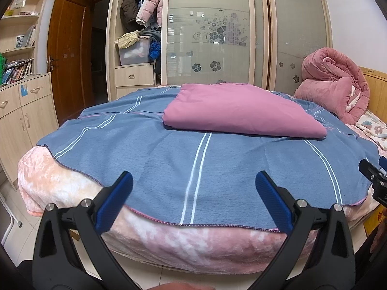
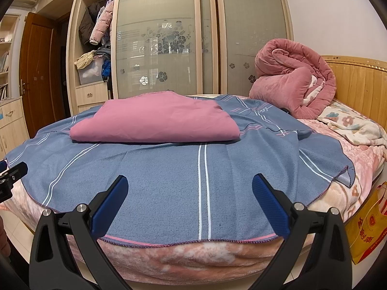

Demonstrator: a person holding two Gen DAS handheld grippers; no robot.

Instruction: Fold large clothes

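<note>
Left wrist view: the left gripper (image 1: 193, 193) hangs with jaws apart, empty, over the near hem of the flat blue-grey white-striped fleece blanket (image 1: 169, 149). A good pinch takes the hem itself, well apart from the folded mauve cloth (image 1: 239, 111) beyond it. In the wardrobe past the blanket, a translucent plastic storage box (image 1: 134, 54) holds pale fabric.

Right wrist view: the right gripper (image 2: 189, 198), jaws likewise apart and empty, faces the same hem; a yellow paper bag (image 2: 365, 232) stands right of the blanket, contents unseen.

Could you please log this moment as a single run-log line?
left gripper: open, empty | right gripper: open, empty | blue striped blanket: spread flat on bed | folded pink cloth: lying on blanket
</note>
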